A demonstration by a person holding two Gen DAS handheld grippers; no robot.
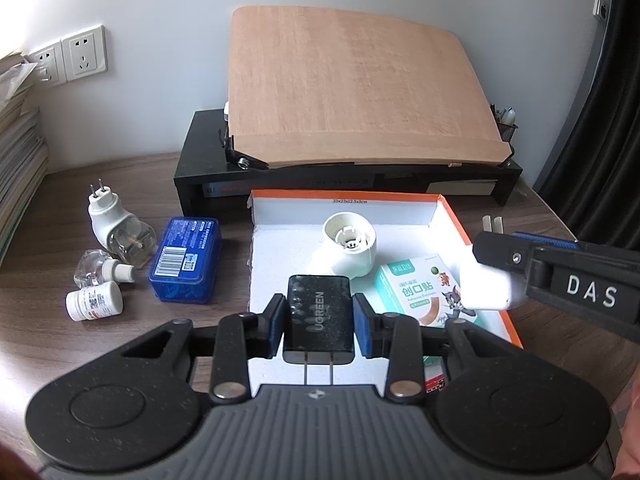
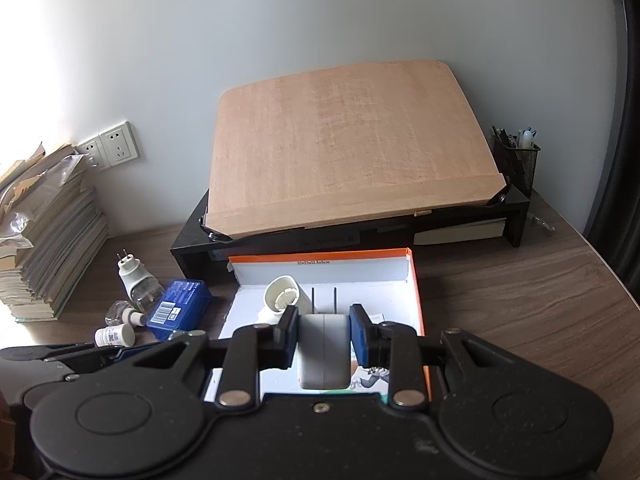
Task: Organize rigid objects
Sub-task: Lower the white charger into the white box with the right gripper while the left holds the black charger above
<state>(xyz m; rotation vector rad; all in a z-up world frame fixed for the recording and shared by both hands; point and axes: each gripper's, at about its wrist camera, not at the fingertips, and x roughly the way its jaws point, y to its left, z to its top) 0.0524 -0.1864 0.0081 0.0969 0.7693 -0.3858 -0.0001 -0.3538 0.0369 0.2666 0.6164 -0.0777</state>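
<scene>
My left gripper [image 1: 319, 312] is shut on a black UGREEN charger [image 1: 320, 320], held over the near part of the orange-rimmed white box [image 1: 344, 194]. In from the right comes my right gripper [image 1: 500, 276], shut on a white charger [image 1: 486, 286] above the box's right side. In the right wrist view the right gripper [image 2: 323, 320] clamps that white charger [image 2: 323, 352] with its prongs pointing forward. Inside the box lie a white round socket [image 1: 350, 246] and a plaster box [image 1: 420, 292]. A blue box [image 1: 186, 260], a white plug-in unit [image 1: 116, 224], a clear bottle [image 1: 102, 270] and a pill bottle [image 1: 94, 300] lie left of it.
A black desk riser [image 1: 200, 148] carrying a tilted wooden board [image 1: 352, 88] stands behind the box. Stacked books [image 2: 48, 240] sit at the far left under wall sockets [image 2: 116, 148]. A mesh pen holder [image 2: 516, 164] is at the back right. Bare wooden desk [image 2: 520, 300] lies right of the box.
</scene>
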